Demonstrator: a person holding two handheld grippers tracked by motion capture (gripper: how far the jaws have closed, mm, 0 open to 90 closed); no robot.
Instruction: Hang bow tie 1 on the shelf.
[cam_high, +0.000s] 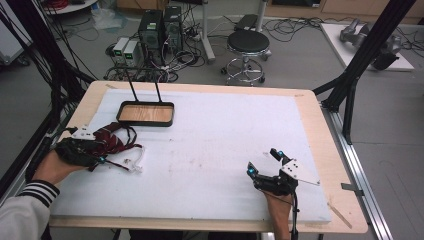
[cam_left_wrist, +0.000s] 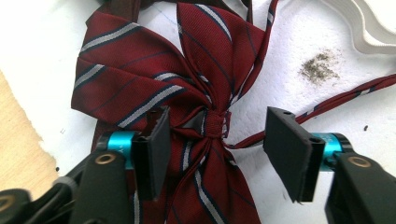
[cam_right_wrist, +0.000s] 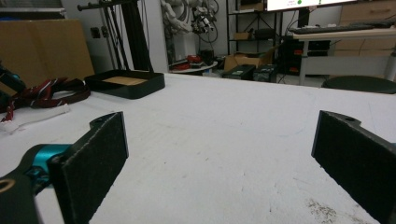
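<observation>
1. Dark red striped bow tie (cam_left_wrist: 187, 93) flat on the white foam sheet (cam_high: 215, 150) at the left side of the bench (cam_high: 320, 130), just in front of the black tray (cam_high: 146, 114) with the wooden floor.
2. Left gripper (cam_left_wrist: 217, 140) directly over the bow tie, jaws straddling its central knot (cam_left_wrist: 215, 126), one on either side.
3. Left-hand pad resting against the folded cloth beside the knot; right-hand pad clear of the knot, standing over bare foam and a thin strap (cam_left_wrist: 345, 93) of the tie.
4. Jaws partly apart, not clamped: a visible gap between the right pad and the knot. Whether the left pad actually presses the cloth or only overlaps it: hard to tell from this angle.
5. White elastic band (cam_left_wrist: 364, 28) curving along the far edge beyond the tie; a small grey smudge (cam_left_wrist: 320, 67) on the foam near it.
6. Left hand (cam_high: 52, 167) entering from the bench's left edge, striped cuff at the wrist.
7. Right gripper (cam_high: 265, 162) well apart from the tie, low over bare foam at the right front of the bench, jaws wide apart with nothing between them.
8. From the right gripper view, bow tie (cam_right_wrist: 44, 93) and tray (cam_right_wrist: 126, 83) far off to the left.
</observation>
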